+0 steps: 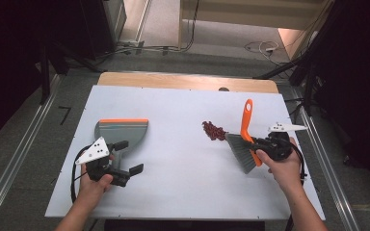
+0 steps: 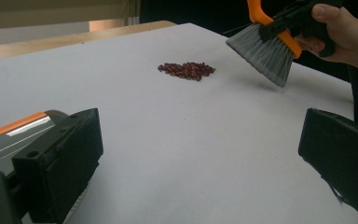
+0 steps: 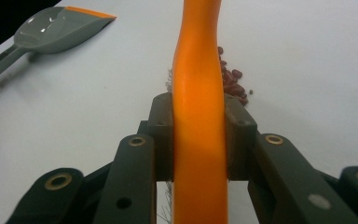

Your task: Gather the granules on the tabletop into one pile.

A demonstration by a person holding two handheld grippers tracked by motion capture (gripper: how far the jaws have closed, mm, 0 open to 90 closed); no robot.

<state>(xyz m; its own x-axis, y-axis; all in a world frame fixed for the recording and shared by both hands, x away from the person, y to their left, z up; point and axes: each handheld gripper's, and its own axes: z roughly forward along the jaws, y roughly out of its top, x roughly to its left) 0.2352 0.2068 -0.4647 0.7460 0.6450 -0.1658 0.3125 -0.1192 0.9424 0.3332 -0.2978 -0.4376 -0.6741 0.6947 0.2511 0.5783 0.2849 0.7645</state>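
The brush (image 1: pixel 244 144) sits clamped in the right gripper (image 1: pixel 265 147): both black jaws press flat on the sides of its orange handle, as the right gripper view shows, with the handle (image 3: pixel 199 107) running straight up between them. In the high view the handle rises past the gripper toward the far side of the table, and the grey bristles (image 1: pixel 241 153) fan out to the left of the gripper, tilted and lifted off the surface. Just beyond the bristle tips, on the side away from the right hand (image 1: pixel 284 168), lies a small heap of dark red beans (image 1: pixel 213 130) on the white table (image 1: pixel 173 183); brush and beans are near each other but apart.

Across the table, the left gripper (image 1: pixel 125 158) stands with its jaws spread wide and nothing between them. One jaw lies right beside the handle of the grey dustpan (image 1: pixel 122 132); whether it touches, I cannot tell. The dustpan rests flat just ahead of that gripper, its orange-edged lip pointing away from the left hand (image 1: pixel 94 185). Dustpan and beans are well apart.
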